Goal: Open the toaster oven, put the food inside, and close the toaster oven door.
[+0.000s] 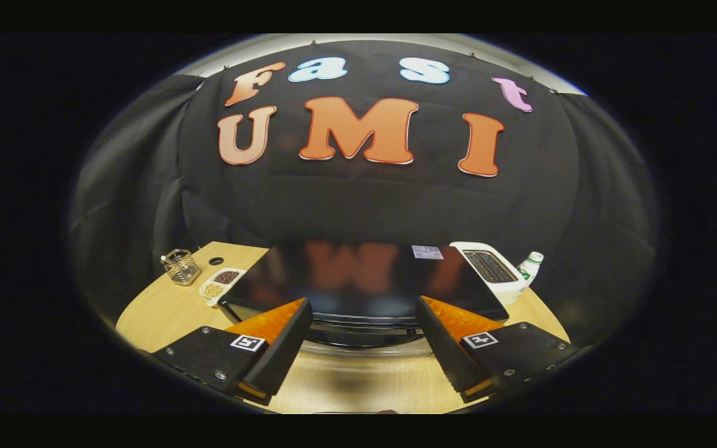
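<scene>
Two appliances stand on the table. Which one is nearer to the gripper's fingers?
The black toaster oven, just ahead of the open gripper, its glossy top between the fingers. The white slot toaster stands further back, beside the oven's far right corner.

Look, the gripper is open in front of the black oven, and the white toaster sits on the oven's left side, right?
Not quite. The gripper is open before the oven, but the toaster stands on the oven's right side, next to a bottle. On the left are a wire basket and a tray. The gripper view shows this.
</scene>
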